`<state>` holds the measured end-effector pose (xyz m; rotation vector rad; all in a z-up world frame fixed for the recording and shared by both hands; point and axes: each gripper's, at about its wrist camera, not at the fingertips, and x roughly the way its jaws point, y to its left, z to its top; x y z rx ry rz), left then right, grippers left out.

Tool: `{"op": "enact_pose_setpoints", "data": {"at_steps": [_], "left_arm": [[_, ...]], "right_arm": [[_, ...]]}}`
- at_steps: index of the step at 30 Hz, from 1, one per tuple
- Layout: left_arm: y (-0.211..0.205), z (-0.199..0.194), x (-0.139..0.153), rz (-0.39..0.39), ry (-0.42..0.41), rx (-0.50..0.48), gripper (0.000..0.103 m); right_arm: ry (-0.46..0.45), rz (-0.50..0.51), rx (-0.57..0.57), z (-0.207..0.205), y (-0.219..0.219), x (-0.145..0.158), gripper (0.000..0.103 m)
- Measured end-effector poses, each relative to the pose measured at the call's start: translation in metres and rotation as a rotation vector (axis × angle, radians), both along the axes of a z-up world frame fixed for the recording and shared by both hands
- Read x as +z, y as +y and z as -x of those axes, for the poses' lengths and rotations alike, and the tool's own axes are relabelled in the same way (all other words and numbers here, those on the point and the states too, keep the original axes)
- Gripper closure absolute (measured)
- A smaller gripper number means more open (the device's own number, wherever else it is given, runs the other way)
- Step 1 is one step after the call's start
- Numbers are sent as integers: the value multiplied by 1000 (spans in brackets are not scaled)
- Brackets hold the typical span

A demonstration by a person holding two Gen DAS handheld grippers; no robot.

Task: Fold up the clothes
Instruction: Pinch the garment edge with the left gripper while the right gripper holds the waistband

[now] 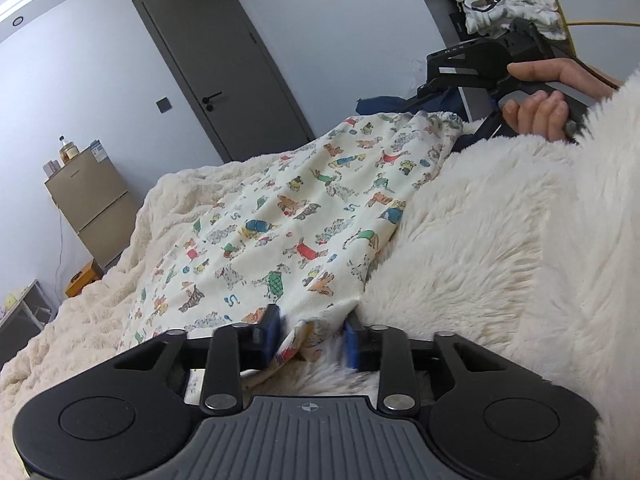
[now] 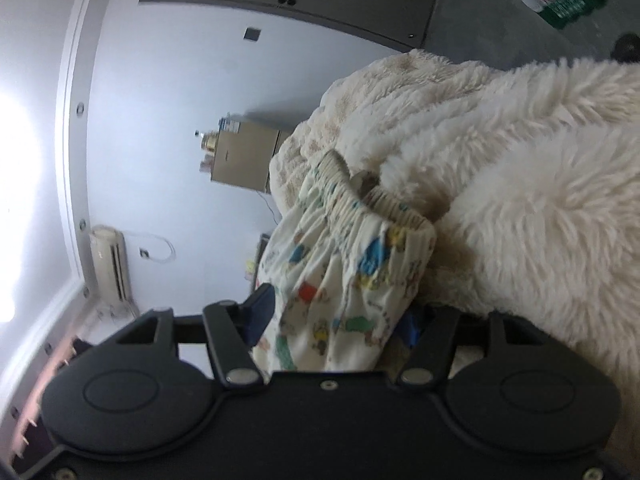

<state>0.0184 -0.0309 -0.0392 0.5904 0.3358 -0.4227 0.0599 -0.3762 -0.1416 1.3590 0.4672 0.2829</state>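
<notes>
Cream pants printed with coloured dogs lie flat along a fluffy cream blanket. My left gripper is at the near hem. Its blue pads stand apart with a fold of the hem between them, not pinched. My right gripper is at the far end, by the elastic waistband. The bunched waist cloth sits between its fingers, which stand wide apart. In the left wrist view the right gripper shows at the upper right, held in a hand.
A dark garment lies beyond the pants. A grey door and a small beige fridge stand behind the bed. A heap of clothes lies at the upper right.
</notes>
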Motion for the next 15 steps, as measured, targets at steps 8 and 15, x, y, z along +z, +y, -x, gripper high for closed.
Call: {"op": "enact_pose_setpoints", "data": {"at_steps": [8,15], "left_arm": [[14,14,38,81,38,-89,99],[18,4,16,84,115,-102,97]], "right_arm": [[22,-89,-32,-10,-5,-9,43],[74,-2,-97,1,-9,-1,88]]}}
